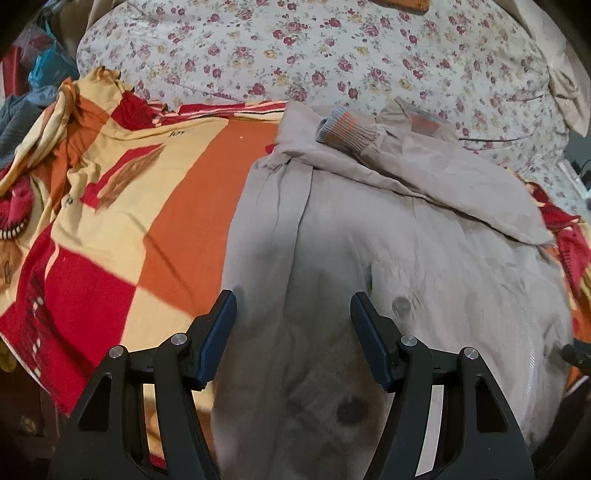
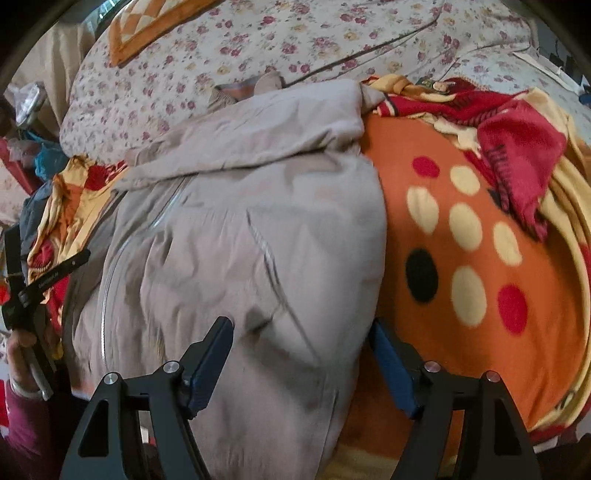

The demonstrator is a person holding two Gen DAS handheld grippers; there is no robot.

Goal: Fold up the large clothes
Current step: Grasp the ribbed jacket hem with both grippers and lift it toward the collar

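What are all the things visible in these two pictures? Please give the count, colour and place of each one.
Padded beige jacket with zipper: one, beige-grey, spread across the blanket, both sleeves folded over its chest.
Striped ribbed cuff: one, grey and orange, at the sleeve end near the jacket's top.
Patterned fleece blanket: one, orange, red and cream with dots, beneath the jacket.
Floral quilt: one, white with pink roses, behind the blanket.
Orange checked cushion: one, orange and cream, on the quilt at the far edge.
Left gripper: one, black with blue pads, open above the jacket.
Right gripper: one, black with blue pads, open over the jacket's edge.
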